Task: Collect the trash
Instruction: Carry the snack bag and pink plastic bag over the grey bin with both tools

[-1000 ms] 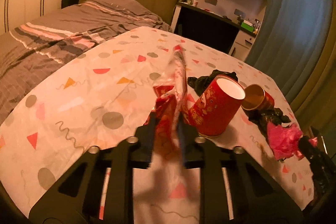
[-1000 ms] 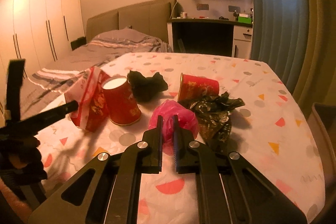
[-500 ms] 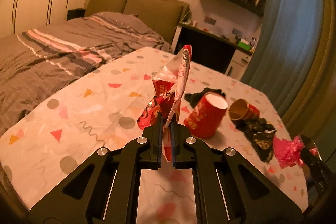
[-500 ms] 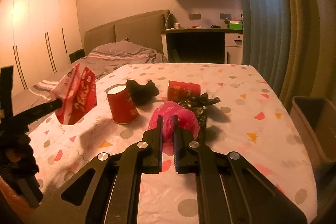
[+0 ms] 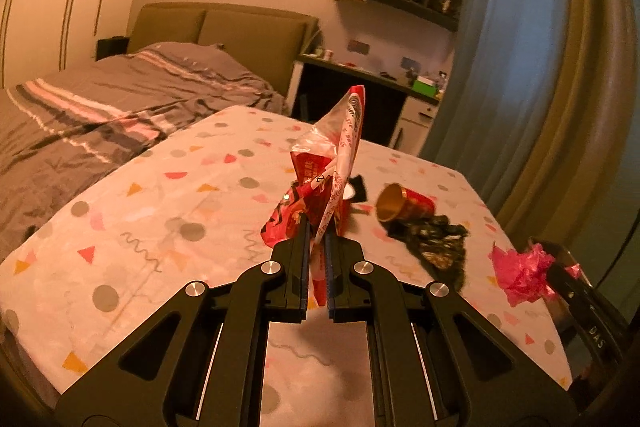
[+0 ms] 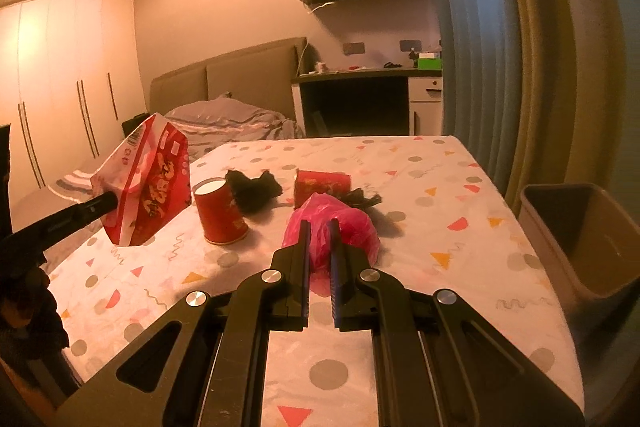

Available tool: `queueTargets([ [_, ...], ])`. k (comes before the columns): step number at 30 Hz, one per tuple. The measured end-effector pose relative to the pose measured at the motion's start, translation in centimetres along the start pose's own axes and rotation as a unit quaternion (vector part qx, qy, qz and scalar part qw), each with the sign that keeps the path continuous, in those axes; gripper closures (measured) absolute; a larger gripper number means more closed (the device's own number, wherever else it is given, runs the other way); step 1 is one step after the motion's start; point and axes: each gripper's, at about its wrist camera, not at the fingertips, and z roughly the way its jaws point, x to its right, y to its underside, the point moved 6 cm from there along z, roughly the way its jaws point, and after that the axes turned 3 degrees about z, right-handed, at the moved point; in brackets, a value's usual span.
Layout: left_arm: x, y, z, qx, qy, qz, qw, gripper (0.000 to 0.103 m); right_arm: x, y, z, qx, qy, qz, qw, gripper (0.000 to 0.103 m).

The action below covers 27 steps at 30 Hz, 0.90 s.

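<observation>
My left gripper (image 5: 316,227) is shut on a red and white snack bag (image 5: 334,163) and holds it above the table; the bag also shows in the right wrist view (image 6: 150,183). My right gripper (image 6: 319,229) is shut on a crumpled pink plastic bag (image 6: 352,227), lifted off the table; it shows in the left wrist view (image 5: 522,273) too. On the table stand an upright red paper cup (image 6: 220,213), a red cup on its side (image 6: 322,183), a black crumpled wrapper (image 5: 434,249) and a black wad (image 6: 252,189).
A beige trash bin (image 6: 576,239) stands open beside the table's right edge. The table has a patterned cloth (image 6: 440,179). A bed (image 5: 100,107) lies to the left, a desk (image 6: 360,95) at the back and curtains (image 6: 480,47) on the right.
Both grippers have risen and pulled back from the table, carrying the snack bag and the pink bag. The trash bin has come into the right wrist view.
</observation>
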Motion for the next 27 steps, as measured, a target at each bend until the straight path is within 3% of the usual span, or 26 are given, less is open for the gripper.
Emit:
queueTargets([
  [14,6.3,0.8,0.4,-0.008,0.043,0.043,0.9981,0.097,5.1,-0.3,-2.6,0.021,0.032,0.034,0.999,0.094],
  [27,13.7,1.8,1.6,-0.018,0.098,0.087,0.9912,0.097,10.2,-0.8,-4.3,0.041,0.070,0.058,0.995,0.094],
])
